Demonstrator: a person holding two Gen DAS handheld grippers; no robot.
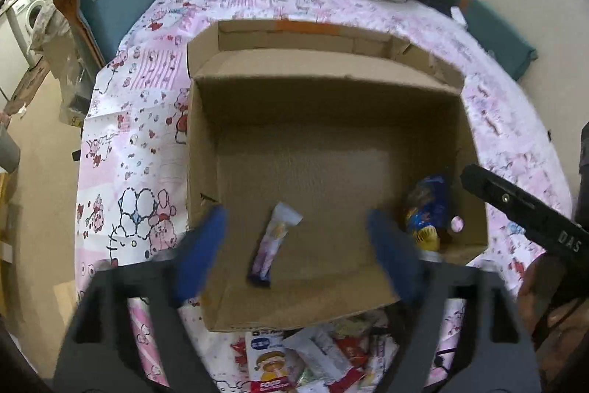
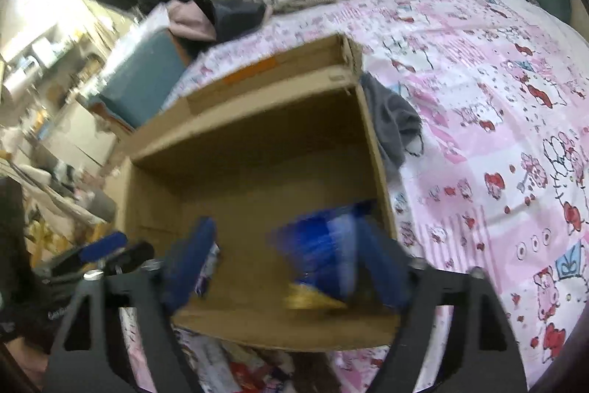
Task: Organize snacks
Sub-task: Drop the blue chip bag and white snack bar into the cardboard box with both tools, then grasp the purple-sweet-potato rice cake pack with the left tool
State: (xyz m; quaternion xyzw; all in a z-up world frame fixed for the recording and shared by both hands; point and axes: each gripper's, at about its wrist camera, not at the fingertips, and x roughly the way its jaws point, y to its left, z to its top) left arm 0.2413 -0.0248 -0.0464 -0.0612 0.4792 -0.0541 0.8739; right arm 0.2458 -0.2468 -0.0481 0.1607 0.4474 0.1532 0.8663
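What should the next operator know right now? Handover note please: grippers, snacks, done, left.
Left gripper: open, nothing held, over the near part of the cardboard box.
Right gripper: open, over the box's near right corner; the blue and yellow snack bag sits blurred between its fingers, not pinched as far as I can tell.
In the box: a slim purple and white snack stick near the front, and the blue bag in the right corner.
Done: two snacks in the box.
Left: the pile of loose snack packets on the pink bedsheet just in front of the box.
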